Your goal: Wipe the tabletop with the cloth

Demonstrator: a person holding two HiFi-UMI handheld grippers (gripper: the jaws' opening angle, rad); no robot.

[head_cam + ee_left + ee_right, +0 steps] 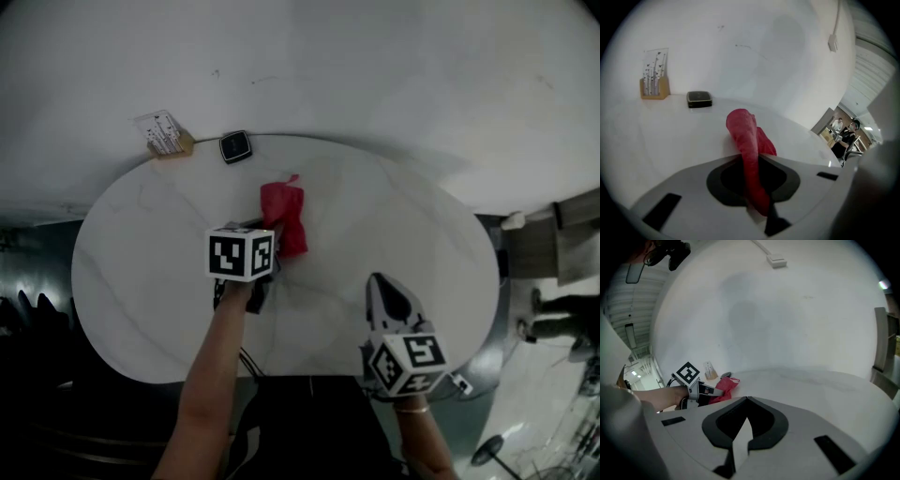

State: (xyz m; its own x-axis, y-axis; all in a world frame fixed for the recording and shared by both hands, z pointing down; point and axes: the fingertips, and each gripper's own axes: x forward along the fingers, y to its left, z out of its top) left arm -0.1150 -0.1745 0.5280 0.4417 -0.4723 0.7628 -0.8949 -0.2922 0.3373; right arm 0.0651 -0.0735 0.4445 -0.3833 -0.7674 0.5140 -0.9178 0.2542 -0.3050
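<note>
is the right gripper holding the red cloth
No, the right gripper has its jaws shut with nothing between them; the red cloth is pinched in the left gripper.

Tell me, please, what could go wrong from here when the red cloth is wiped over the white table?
1. The left hand-held gripper pinches the red cloth only by a narrow bunched strip, so it might slip out under a hard stroke.
2. The card holder and the small black device stand at the far rim of the tabletop, beyond the cloth; a long stroke could knock them.
</note>
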